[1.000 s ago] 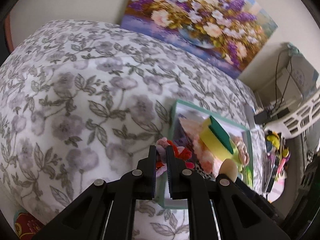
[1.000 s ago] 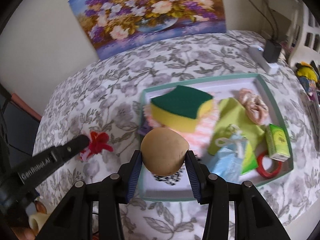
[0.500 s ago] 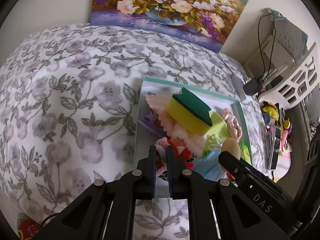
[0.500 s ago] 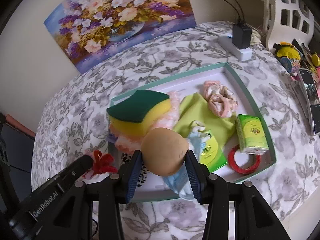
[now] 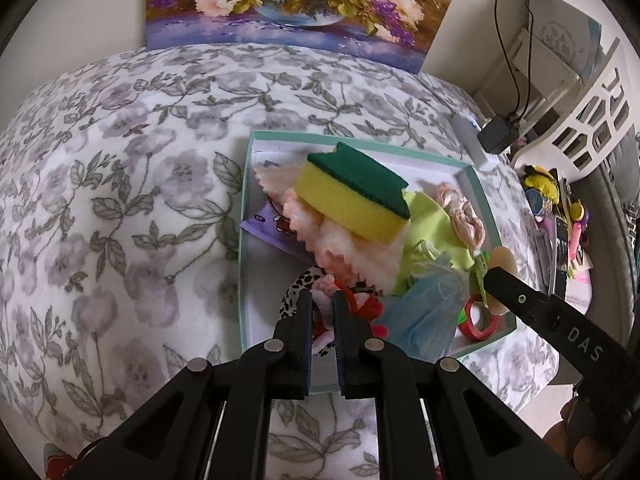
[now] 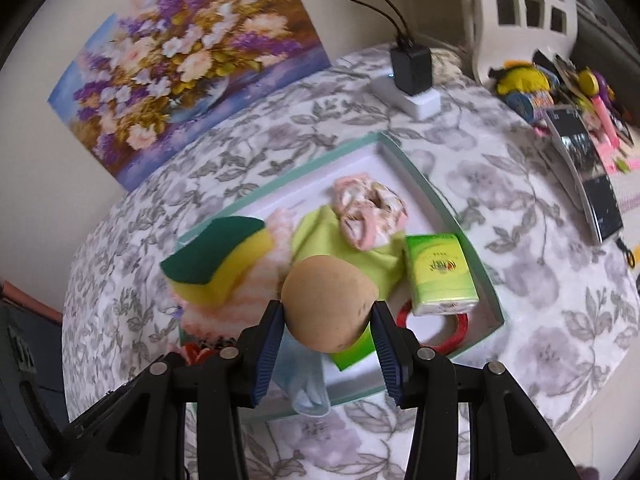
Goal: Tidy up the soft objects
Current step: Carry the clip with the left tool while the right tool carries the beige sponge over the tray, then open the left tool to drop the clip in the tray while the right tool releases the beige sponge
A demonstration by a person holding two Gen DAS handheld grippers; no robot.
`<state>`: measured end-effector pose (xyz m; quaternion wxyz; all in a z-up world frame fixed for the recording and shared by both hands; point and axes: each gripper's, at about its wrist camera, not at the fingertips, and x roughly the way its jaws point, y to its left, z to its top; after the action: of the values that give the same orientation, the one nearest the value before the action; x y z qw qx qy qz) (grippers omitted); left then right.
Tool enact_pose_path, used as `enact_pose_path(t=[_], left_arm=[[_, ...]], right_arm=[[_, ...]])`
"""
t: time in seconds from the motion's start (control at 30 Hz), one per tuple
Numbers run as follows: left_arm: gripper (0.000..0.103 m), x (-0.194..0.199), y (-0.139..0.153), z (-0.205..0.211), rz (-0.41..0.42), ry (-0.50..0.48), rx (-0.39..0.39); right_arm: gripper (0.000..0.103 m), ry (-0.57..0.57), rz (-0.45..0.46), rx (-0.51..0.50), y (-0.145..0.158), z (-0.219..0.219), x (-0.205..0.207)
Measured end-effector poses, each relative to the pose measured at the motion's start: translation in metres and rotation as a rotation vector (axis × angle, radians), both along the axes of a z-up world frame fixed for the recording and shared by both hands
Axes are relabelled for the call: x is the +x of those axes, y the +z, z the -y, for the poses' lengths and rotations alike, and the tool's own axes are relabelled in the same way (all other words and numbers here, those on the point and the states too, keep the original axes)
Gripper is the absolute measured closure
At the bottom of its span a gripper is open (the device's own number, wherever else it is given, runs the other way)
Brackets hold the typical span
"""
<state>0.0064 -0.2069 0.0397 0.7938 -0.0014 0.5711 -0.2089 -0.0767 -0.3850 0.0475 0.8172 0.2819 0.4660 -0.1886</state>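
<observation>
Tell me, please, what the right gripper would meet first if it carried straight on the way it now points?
Probably the light blue face mask and green packet lying in the tray, just beneath the tan sponge puff that the right gripper holds. Depth is hard to judge through the fisheye.

left gripper [image 5: 319, 314]: black, silver screws | right gripper [image 6: 328, 322]: black, blue pads, "DAS" lettering
</observation>
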Motion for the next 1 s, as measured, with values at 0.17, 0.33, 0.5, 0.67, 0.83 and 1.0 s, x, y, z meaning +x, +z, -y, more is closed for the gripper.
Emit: enact_pose_path(t=[0.17, 0.33, 0.5, 0.67, 0.83, 1.0], left_arm=[[0.093, 0.001, -0.008, 0.003, -0.012, -0.012, 0.019], [0.092, 0.006, -0.026, 0.003, -0.035, -0.009, 0.071], [0.092, 0.013, -0.037, -0.003, -0.041, 0.011, 0.108], [0.09, 0.017, -0.04, -0.008, -0.055, 0.024, 0.098], [0.079, 0.016, -0.039, -0.005, -0.043, 0.011, 0.119], [0.063, 0.017, -0.034, -0.006, -0.044, 0.007, 0.111]], right_arm=[[0.055, -0.017, -0.049, 0.02, -0.017, 0.007, 0.001], [0.055, -0.01, -0.1, 0.042, -0.034, 0.005, 0.003], [0.054, -0.008, -0.132, 0.051, -0.044, 0.005, 0.005], [0.053, -0.004, -0.146, 0.051, -0.047, 0.003, 0.006], [0.051, -0.003, -0.144, 0.037, -0.043, 0.001, 0.007], [0.034, -0.017, -0.127, 0.001, -0.032, 0.001, 0.005]])
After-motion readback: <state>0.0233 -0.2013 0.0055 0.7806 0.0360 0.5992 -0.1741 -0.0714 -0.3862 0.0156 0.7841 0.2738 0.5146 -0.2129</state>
